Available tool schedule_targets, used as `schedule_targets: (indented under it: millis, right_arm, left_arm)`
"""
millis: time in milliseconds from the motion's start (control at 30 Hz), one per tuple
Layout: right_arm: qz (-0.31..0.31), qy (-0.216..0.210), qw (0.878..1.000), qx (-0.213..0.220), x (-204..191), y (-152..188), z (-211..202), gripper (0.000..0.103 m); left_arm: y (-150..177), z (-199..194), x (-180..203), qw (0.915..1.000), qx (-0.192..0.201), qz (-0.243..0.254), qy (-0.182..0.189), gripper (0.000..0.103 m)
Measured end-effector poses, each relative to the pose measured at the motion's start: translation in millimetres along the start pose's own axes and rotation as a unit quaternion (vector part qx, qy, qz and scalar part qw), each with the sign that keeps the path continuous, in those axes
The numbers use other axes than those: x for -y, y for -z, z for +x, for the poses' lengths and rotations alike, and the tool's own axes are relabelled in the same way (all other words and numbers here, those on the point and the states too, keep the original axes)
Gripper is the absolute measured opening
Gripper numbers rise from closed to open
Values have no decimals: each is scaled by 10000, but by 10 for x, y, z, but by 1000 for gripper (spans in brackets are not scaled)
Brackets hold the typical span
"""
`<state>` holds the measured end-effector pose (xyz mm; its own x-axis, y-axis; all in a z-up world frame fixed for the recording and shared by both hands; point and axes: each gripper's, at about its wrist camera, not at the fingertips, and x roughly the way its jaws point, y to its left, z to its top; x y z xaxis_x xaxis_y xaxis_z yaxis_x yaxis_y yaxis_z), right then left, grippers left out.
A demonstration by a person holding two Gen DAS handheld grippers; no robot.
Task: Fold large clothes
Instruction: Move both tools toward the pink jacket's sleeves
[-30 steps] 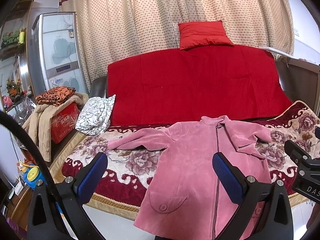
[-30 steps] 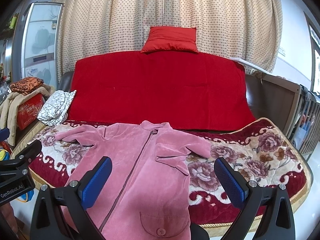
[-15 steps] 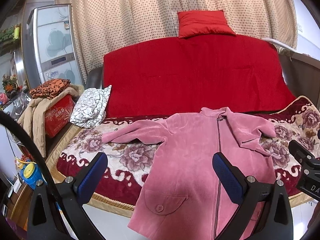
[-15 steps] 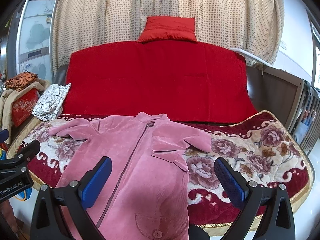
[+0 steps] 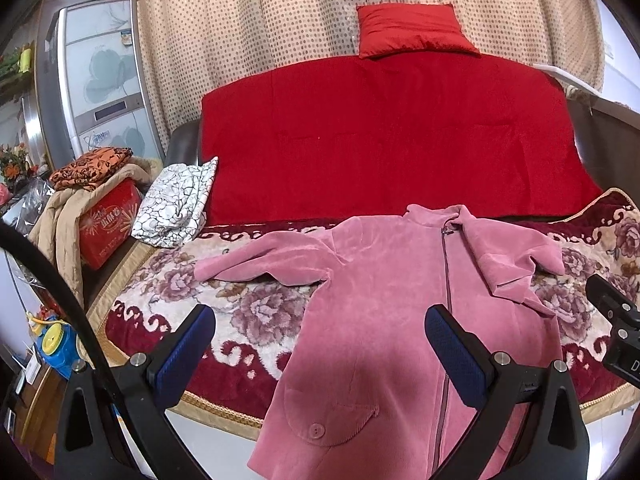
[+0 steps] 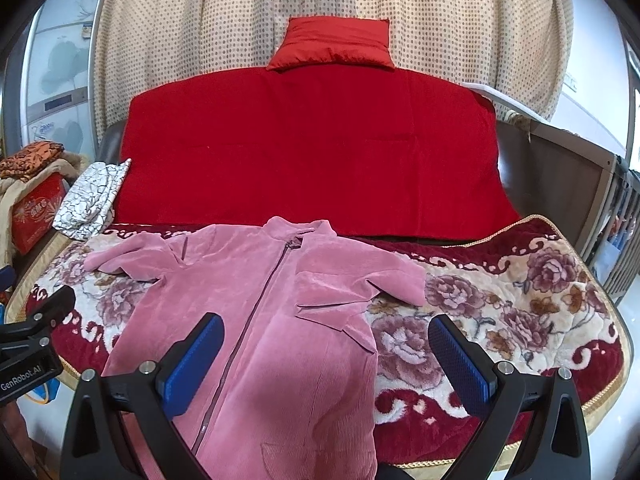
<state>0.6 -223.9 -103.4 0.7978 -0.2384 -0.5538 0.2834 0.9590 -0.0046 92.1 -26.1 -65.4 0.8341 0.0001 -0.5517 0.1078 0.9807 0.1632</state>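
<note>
Both the left gripper (image 5: 320, 344) and right gripper (image 6: 326, 354) hover wide open and empty over the pink coat (image 5: 384, 320), its sleeves lying beyond the fingertips, so folding looks unstarted; a sleeve wants gripping next.

Pink corduroy jacket (image 5: 384, 320) on a maroon-and-cream rose-print blanket (image 5: 248, 312), solid red cover (image 5: 380, 132) behind, beige polka-dot curtain (image 5: 260, 40).

Pink corduroy jacket (image 5: 384, 320) (image 6: 256, 320) lay face up on the floral blanket, zipped closed, collar toward the backrest, hem hanging over the front edge. One sleeve stretched out flat sideways; the other was folded back across the chest. Buttoned flap pocket showed near the hem.
</note>
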Motion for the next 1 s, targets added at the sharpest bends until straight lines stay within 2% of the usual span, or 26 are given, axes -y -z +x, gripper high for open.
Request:
schedule_targets:
  millis: [533, 767, 1000]
  right_arm:
    - [-69, 36, 9994, -347, -101, -82, 519, 103]
    - [-140, -68, 9987, -489, -228, -92, 681, 103]
    - [-312, -110, 9983, -487, -416, -97, 676, 103]
  left_arm:
    - [-40, 542, -20, 9994, -335, -54, -29, 103]
    - [-33, 602, -178, 9990, -368, -226, -84, 103]
    - [-8, 594, -334, 9985, -383, -382, -125, 103]
